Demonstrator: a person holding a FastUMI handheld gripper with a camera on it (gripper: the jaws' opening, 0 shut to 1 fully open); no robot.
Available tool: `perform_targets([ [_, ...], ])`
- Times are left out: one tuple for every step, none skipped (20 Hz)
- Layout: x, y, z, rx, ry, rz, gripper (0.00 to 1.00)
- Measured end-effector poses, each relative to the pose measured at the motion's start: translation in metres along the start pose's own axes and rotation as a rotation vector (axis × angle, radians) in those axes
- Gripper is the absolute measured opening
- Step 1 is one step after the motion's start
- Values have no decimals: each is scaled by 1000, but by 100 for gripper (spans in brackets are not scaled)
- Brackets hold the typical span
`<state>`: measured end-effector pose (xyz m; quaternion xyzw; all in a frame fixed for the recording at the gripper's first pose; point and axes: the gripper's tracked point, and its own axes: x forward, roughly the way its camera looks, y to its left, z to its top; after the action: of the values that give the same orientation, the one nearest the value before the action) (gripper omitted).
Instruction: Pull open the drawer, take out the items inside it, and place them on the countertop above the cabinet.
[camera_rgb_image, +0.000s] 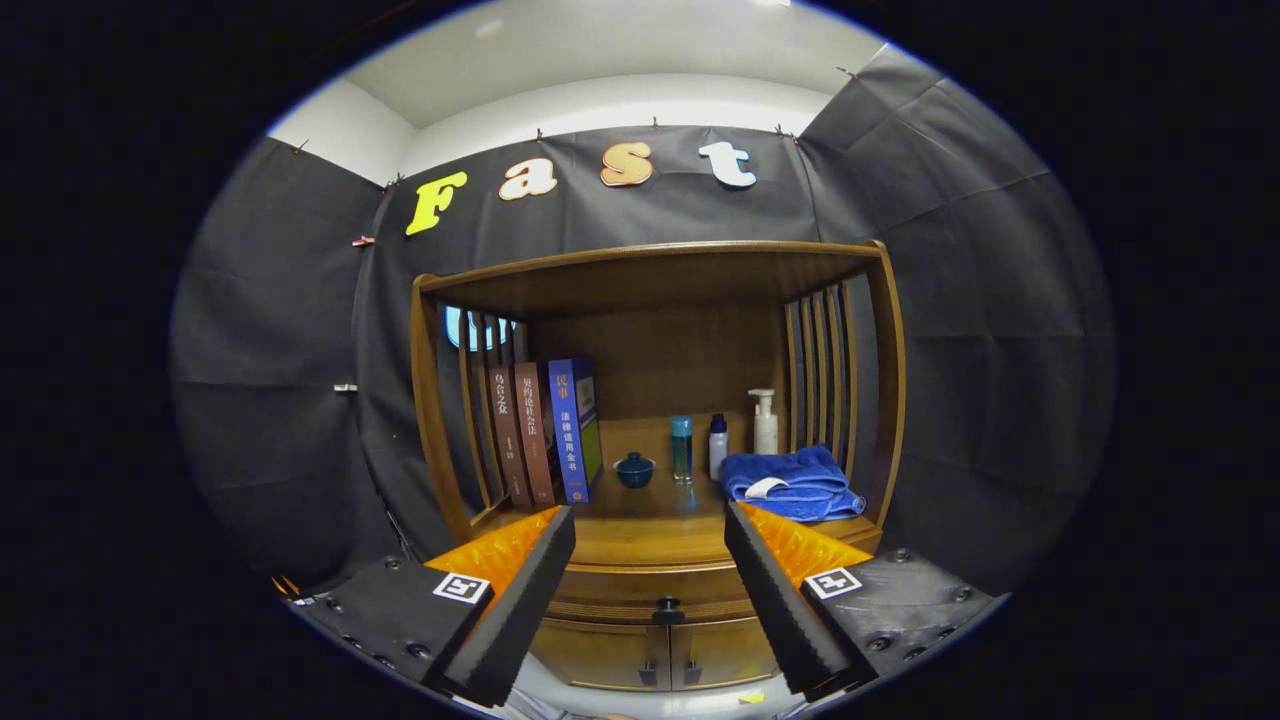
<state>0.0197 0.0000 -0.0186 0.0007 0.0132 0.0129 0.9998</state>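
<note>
Two fingers of the gripper (650, 530) are held well apart, with nothing between the jaws but open air. Just ahead of them, seen in the gap, the drawer (655, 580) of the wooden cabinet (430, 400) is shut, and its dark knob (668, 609) is seen low in the gap, clear of both fingers. Below the drawer, two cabinet doors (655, 652) are closed, each fitted with a small dark handle. Whatever lies inside the drawer is hidden.

Above the drawer, the countertop (650, 535) is seen beyond the fingertips. On its right side a folded blue towel (792, 483) is laid — a white tag shows on its front edge. Further back, near the middle, a small dark blue lidded cup (634, 469) is set, and beside it to the right a tall blue-capped bottle (681, 449) and a shorter white bottle (717, 446) are stood upright, close together. A white pump bottle (765, 422) is placed behind the towel. At the left, three books (540, 435) are stood upright against the slatted side — two brown, one blue. The niche is closed above by a wooden top shelf (650, 262).
</note>
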Motion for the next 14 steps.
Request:
perform_targets([
  [3, 0, -6, 0, 11, 0, 99],
  [6, -1, -14, 0, 26, -2, 99],
  [9, 0, -21, 1, 41, -2, 99],
  [13, 0, -30, 2, 56, -3, 99],
  [19, 0, -38, 2, 70, -6, 99],
  [25, -1, -47, 3, 84, -6, 99],
  [32, 0, -56, 3, 106, -7, 99],
  [38, 0, -67, 6, 125, -8, 99],
  [44, -1, -77, 13, 139, -8, 99],
  [48, -1, -84, 18, 151, -12, 99],
  [54, -2, -92, 24, 164, -11, 99],
  [60, -6, -101, 27, 178, -14, 99],
  [67, -8, -110, 32, 193, -17, 99],
  [74, -12, -120, 36, 211, -25, 99],
])
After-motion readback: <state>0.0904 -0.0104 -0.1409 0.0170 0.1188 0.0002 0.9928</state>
